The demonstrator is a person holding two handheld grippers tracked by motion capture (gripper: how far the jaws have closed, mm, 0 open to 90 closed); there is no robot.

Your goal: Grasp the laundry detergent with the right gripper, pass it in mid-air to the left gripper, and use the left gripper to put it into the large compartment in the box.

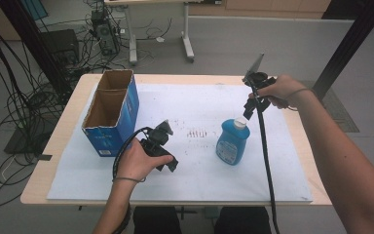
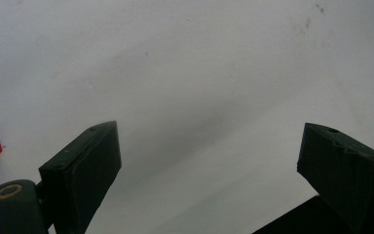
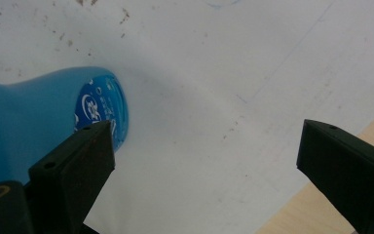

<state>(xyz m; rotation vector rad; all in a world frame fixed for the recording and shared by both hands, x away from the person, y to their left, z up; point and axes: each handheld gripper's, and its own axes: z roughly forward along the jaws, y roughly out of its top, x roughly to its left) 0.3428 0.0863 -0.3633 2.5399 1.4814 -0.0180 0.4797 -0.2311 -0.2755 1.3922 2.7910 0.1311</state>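
Note:
A blue bottle [image 1: 233,142] with a white cap stands upright on the white sheet [image 1: 195,170], right of centre. My right gripper [image 1: 250,108] hangs just above and beside the cap, held by the right hand. In the right gripper view its jaws [image 3: 208,126] are open; the bottle's blue body [image 3: 34,112] lies beside the left jaw, not between the two. My left gripper [image 1: 170,163] hovers low over the sheet at front centre-left, held by the left hand. Its jaws [image 2: 209,129] are open over bare white sheet.
An open cardboard box [image 1: 111,109] with blue sides stands at the table's left. The wooden table edge [image 3: 370,131] runs close beside the right gripper. A dark smudged patch [image 1: 197,132] marks the sheet's middle. Cables, a computer and a desk frame [image 1: 187,44] lie beyond the table.

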